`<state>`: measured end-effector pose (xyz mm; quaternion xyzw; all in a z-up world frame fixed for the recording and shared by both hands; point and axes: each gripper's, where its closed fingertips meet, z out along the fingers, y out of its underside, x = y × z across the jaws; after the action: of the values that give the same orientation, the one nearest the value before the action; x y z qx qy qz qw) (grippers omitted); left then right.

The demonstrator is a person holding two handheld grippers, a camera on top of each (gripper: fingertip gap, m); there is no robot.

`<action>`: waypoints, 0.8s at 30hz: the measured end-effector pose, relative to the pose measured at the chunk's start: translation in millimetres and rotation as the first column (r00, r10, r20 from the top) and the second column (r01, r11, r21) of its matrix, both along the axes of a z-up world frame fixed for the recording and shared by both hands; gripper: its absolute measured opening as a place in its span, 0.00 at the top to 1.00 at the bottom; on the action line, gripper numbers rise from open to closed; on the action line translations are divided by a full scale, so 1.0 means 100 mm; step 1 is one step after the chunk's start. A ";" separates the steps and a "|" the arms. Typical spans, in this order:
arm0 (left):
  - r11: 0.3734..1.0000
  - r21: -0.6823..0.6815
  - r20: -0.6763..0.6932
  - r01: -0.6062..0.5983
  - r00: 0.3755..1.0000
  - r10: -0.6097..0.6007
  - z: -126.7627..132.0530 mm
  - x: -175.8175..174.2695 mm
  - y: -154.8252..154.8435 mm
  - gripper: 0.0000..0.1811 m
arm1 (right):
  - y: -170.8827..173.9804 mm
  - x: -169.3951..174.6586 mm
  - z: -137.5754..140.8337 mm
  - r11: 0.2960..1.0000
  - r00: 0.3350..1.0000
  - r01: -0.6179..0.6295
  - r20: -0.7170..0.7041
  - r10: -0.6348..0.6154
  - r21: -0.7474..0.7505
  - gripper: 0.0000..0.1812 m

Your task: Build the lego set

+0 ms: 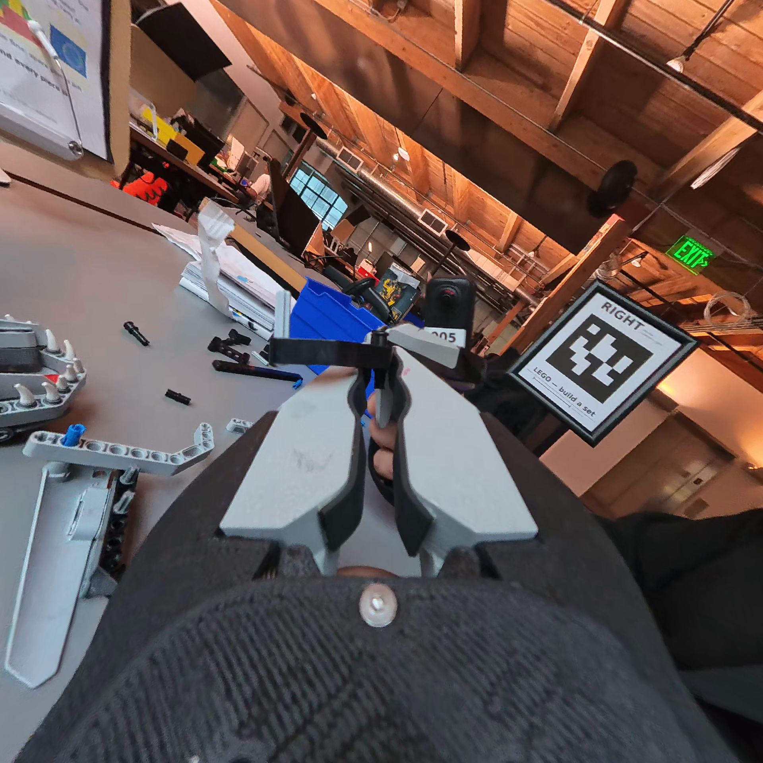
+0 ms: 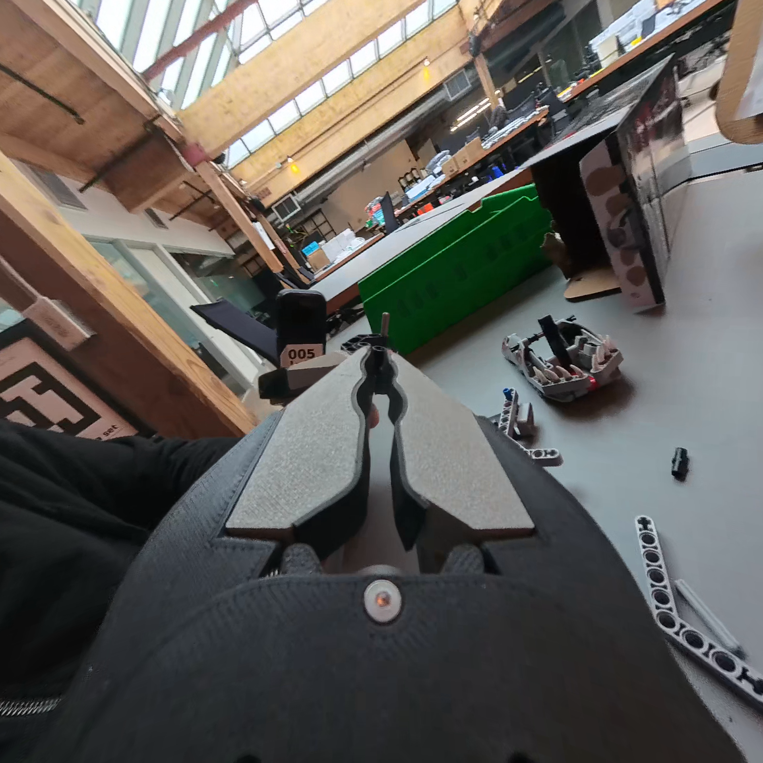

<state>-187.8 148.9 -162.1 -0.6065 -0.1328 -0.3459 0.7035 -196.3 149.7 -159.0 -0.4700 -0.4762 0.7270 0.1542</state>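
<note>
My left gripper (image 1: 377, 371) is shut on a black lego beam (image 1: 326, 351) that sticks out to the left, with a grey axle (image 1: 283, 313) standing at its far end. My right gripper (image 2: 379, 363) is shut on a small black pin (image 2: 379, 357). A thin grey axle (image 2: 385, 323) pokes up just past it. The two grippers meet tip to tip above the table's edge. The right gripper's tip (image 1: 427, 347) shows in the left wrist view, and the left gripper's finger (image 2: 297, 377) shows in the right wrist view. A grey toothed jaw assembly (image 2: 565, 367) lies on the table, and shows in the left wrist view (image 1: 37, 380).
On the grey table lie a grey beam with a blue pin (image 1: 119, 450), a long grey panel (image 1: 53, 578), loose black pins (image 1: 136, 333) (image 2: 679, 464) and an angled grey beam (image 2: 677, 607). A blue bin (image 1: 330, 318), booklets (image 1: 235, 272), a green bin (image 2: 454, 264) and a cardboard box (image 2: 619, 206) stand farther off. The tips of both grippers are at nearly the same place.
</note>
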 end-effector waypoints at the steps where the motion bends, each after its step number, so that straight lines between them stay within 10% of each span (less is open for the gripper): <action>1: 1.000 -0.004 -0.003 -0.014 1.000 0.014 -0.01 -0.01 0.00 0.97 | 0.00 -0.01 -0.01 1.000 1.000 0.018 0.007 -0.018 0.009 1.00; 24: 0.998 0.023 -0.013 0.058 0.998 -0.058 0.00 0.11 0.02 0.97 | -0.04 0.15 -0.04 0.947 0.986 -0.168 0.029 0.167 0.275 0.99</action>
<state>-176.6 150.7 -161.7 -0.6041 -0.1069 -0.3638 0.7009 -181.4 145.6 -163.0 -0.4037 -0.6116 0.6626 0.1546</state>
